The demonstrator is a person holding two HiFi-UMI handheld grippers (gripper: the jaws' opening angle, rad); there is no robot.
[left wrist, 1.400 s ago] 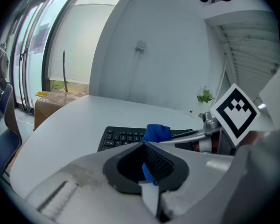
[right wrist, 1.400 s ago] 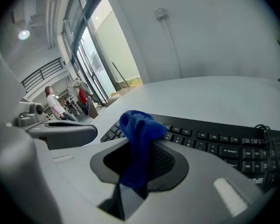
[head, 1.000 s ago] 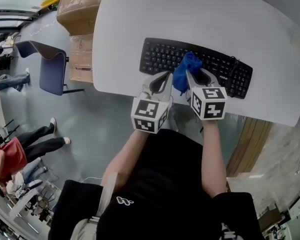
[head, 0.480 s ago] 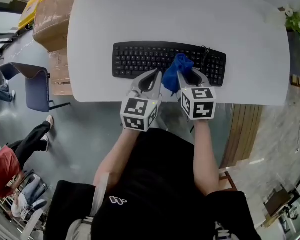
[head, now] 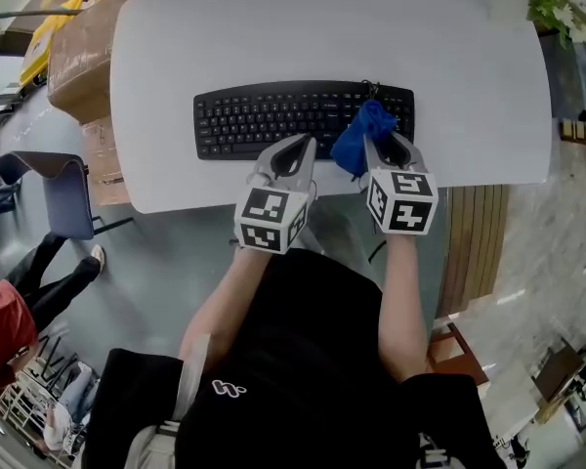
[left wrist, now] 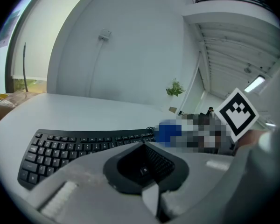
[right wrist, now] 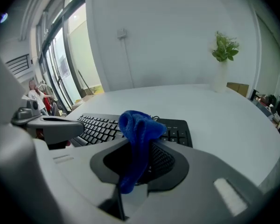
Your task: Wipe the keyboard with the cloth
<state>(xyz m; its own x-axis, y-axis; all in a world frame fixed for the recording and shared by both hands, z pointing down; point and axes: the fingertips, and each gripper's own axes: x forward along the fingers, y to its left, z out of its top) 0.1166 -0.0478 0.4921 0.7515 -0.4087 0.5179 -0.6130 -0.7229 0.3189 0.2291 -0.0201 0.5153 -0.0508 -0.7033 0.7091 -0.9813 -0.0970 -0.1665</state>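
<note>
**Cloth pinched in right gripper at keyboard's right end; left gripper shut and empty**

Black keyboard (head: 303,115) lies flat along the near edge of the white desk (head: 273,27), with only a thin strip of desk in front of it. There is wide bare desk behind it and bare margins past both of its ends.

Right gripper (head: 381,149) has its jaws clamped on the blue cloth (head: 363,135), which is bunched over the keyboard's right end. Can't tell if the cloth touches the keys.

Left gripper (head: 291,154) sits at the keyboard's near edge around mid-length, jaws together with nothing between them. Both gripper bodies overhang the desk's near edge.

Head view only:
- cardboard boxes (head: 73,57) by the desk's left side
- a chair (head: 63,198) on the floor, left

Right gripper view:
- the cloth (right wrist: 137,129) stands up out of the closed jaws, keyboard (right wrist: 102,127) behind it
- a plant (right wrist: 225,48) at the far desk corner

Left gripper view shows the shut jaws and the keyboard's left part.
</note>
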